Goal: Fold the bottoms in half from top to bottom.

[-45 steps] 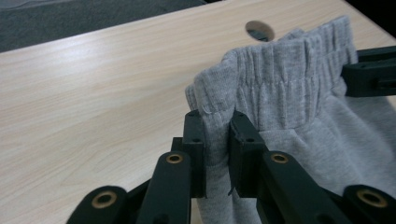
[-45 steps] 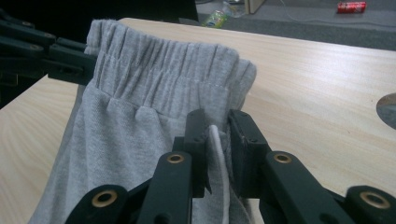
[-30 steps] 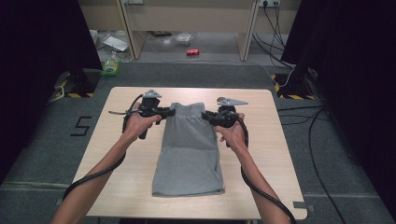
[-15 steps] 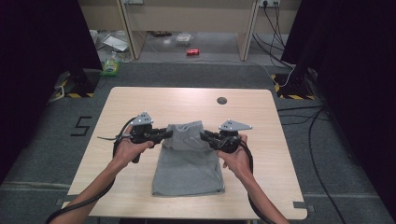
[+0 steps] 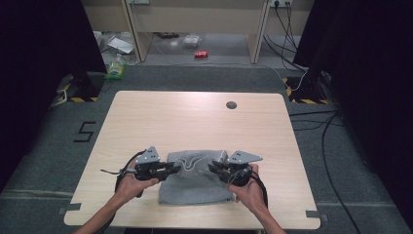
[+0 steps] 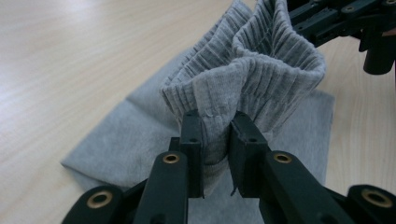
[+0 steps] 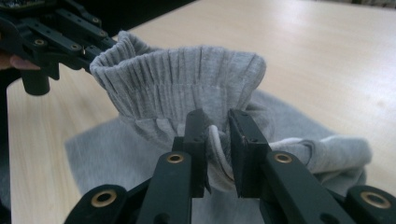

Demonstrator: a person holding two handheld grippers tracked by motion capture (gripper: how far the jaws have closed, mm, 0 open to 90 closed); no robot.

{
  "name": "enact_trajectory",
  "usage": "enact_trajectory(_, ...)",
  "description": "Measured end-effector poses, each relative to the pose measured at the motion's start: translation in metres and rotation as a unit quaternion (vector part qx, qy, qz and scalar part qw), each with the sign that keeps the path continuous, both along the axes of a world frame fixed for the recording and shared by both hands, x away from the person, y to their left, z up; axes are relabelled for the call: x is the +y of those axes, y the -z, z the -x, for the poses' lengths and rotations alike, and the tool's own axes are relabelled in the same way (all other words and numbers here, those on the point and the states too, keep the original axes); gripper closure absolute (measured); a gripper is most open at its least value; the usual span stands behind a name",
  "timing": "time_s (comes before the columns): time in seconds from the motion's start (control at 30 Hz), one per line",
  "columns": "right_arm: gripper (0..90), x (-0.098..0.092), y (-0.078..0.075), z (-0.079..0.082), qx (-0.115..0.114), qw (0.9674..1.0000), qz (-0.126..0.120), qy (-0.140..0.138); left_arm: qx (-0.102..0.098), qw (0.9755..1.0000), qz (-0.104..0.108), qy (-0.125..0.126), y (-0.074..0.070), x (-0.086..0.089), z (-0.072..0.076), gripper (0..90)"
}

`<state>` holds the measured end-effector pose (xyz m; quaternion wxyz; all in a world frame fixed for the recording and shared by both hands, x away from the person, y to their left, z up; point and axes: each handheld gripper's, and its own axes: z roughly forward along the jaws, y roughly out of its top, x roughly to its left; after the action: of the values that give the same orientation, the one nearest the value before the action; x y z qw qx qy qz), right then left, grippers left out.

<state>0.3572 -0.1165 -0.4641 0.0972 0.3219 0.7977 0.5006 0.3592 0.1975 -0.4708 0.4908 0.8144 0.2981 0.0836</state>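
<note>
Grey garment (image 5: 195, 183) on the near half of the wooden counter (image 5: 195, 122), lower part lying flat, ribbed waistband end lifted and folded back over it toward the near edge. Left tongs (image 5: 176, 168) pinching the left side of the waistband, seen close up in the left gripper view (image 6: 215, 140) with a fold of ribbed cloth (image 6: 243, 74) clamped between the two black jaws; jaws just eased slightly wider, cloth still pressed between them. Right tongs (image 5: 214, 169) pinching the opposite side of the waistband; in the right gripper view (image 7: 215, 140) gathered cloth and a pale drawstring (image 7: 215, 140) squeezed between the jaws. Waistband (image 7: 187, 74) stretched between the two tongs, standing up off the flat part as an open ribbed loop. Both hands low over the counter, left hand (image 5: 129, 183) and right hand (image 5: 246, 187) just beside the garment's edges. Small dark round disc (image 5: 231, 105) on the far part of the counter, well apart from the garment. Trailing cables looping back from each of the tongs toward the near edge.
</note>
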Motion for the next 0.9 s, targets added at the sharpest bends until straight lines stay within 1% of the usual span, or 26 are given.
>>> enact_trajectory(0.1, 77.9, 0.000, 0.006, 0.005, 0.001, 0.9999, 0.012, -0.004, 0.005, 0.9999, -0.006, 0.006, 0.007, -0.001, 0.005, 75.5)
enact_trajectory(0.13, 77.4, 0.000, 0.009, 0.008, 0.007, 0.9998, 0.016, -0.007, 0.007, 0.9999, -0.007, 0.008, 0.009, 0.000, 0.007, 74.8)
enact_trajectory(0.2, 77.2, 0.000, 0.010, 0.010, 0.007, 0.9998, 0.018, -0.007, 0.009, 0.9999, -0.008, 0.011, 0.012, 0.001, 0.009, 74.4)
enact_trajectory(0.27, 76.0, -0.001, 0.011, 0.012, 0.012, 0.9997, 0.019, -0.010, 0.012, 0.9998, -0.009, 0.016, 0.013, 0.001, 0.011, 72.7)
enact_trajectory(0.33, 73.3, -0.002, 0.012, 0.013, 0.018, 0.9997, 0.016, -0.009, 0.016, 0.9997, -0.001, 0.018, 0.012, 0.002, 0.013, 68.6)
enact_trajectory(0.37, 68.8, -0.004, 0.012, 0.015, 0.027, 0.9995, 0.013, -0.011, 0.021, 0.9996, 0.005, 0.020, 0.010, 0.003, 0.014, 61.8)
enact_trajectory(0.4, 66.8, -0.005, 0.011, 0.017, 0.028, 0.9995, 0.009, -0.010, 0.025, 0.9994, 0.010, 0.021, 0.008, 0.004, 0.014, 59.9)
enact_trajectory(0.43, 66.8, -0.005, 0.011, 0.017, 0.028, 0.9995, 0.009, -0.010, 0.024, 0.9994, 0.012, 0.022, 0.006, 0.004, 0.015, 59.9)
enact_trajectory(0.47, 65.4, -0.007, 0.007, 0.019, 0.029, 0.9995, 0.002, -0.012, 0.022, 0.9994, 0.014, 0.022, 0.004, 0.004, 0.015, 58.1)
enact_trajectory(0.5, 65.4, -0.007, 0.007, 0.019, 0.029, 0.9995, 0.002, -0.012, 0.021, 0.9994, 0.016, 0.024, 0.001, 0.005, 0.016, 58.1)
enact_trajectory(0.53, 64.9, -0.009, 0.005, 0.020, 0.027, 0.9996, -0.003, -0.010, 0.021, 0.9993, 0.020, 0.024, -0.001, 0.005, 0.016, 56.7)
enact_trajectory(0.6, 64.0, -0.012, -0.001, 0.021, 0.023, 0.9995, -0.018, -0.009, 0.025, 0.9987, 0.035, 0.027, -0.007, 0.006, 0.015, 55.9)
enact_trajectory(0.67, 63.8, -0.014, -0.006, 0.021, 0.016, 0.9996, -0.022, -0.005, 0.021, 0.9986, 0.043, 0.024, -0.013, 0.006, 0.014, 55.1)
enact_trajectory(0.7, 64.1, -0.014, -0.008, 0.019, 0.015, 0.9997, -0.020, -0.004, 0.021, 0.9985, 0.045, 0.022, -0.014, 0.006, 0.012, 53.6)
enact_trajectory(0.77, 64.1, -0.013, -0.008, 0.018, 0.017, 0.9997, -0.018, -0.004, 0.025, 0.9984, 0.049, 0.014, -0.016, 0.006, 0.007, 53.5)
enact_trajectory(0.87, 64.3, -0.008, -0.006, 0.015, 0.022, 0.9996, -0.011, -0.009, 0.032, 0.9985, 0.045, 0.000, -0.012, 0.004, -0.001, 52.0)
enact_trajectory(0.9, 64.2, -0.005, -0.005, 0.014, 0.025, 0.9996, -0.009, -0.011, 0.035, 0.9986, 0.039, -0.003, -0.010, 0.003, -0.002, 51.0)
